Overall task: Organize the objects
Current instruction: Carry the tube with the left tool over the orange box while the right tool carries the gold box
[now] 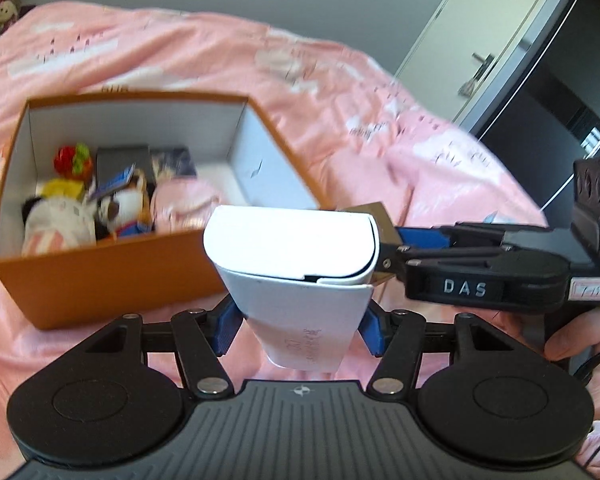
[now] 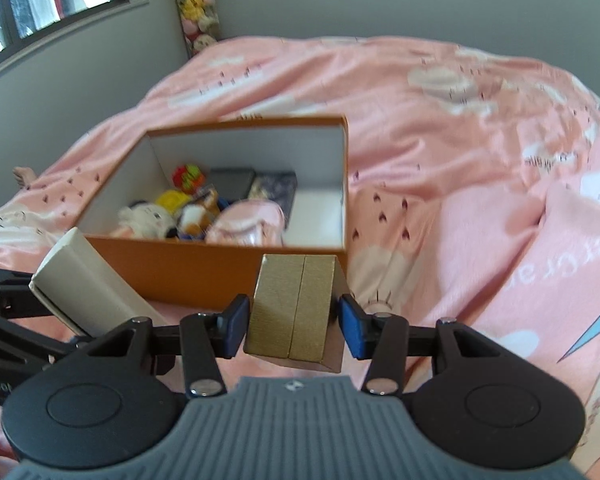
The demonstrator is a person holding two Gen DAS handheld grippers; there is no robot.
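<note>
My left gripper (image 1: 300, 326) is shut on a white box (image 1: 296, 264) and holds it above the bed, just in front of an open orange box (image 1: 112, 272). My right gripper (image 2: 294, 322) is shut on a gold box (image 2: 292, 308), also in front of the orange box (image 2: 204, 268). The orange box holds plush toys (image 2: 172, 216), a pink pouch (image 2: 248, 220), a red-green toy (image 2: 188, 176) and a grey case (image 2: 230, 184). The white box (image 2: 84, 292) shows at the left of the right wrist view. The right gripper (image 1: 396, 246) shows beside the white box in the left wrist view.
A pink patterned bedspread (image 2: 460, 160) covers the bed under everything. A grey wall, a window (image 2: 40, 4) and stacked plush toys (image 2: 196, 8) are behind it. A white door (image 1: 480, 48) stands at the right. A bare foot (image 2: 22, 176) lies at the bed's left.
</note>
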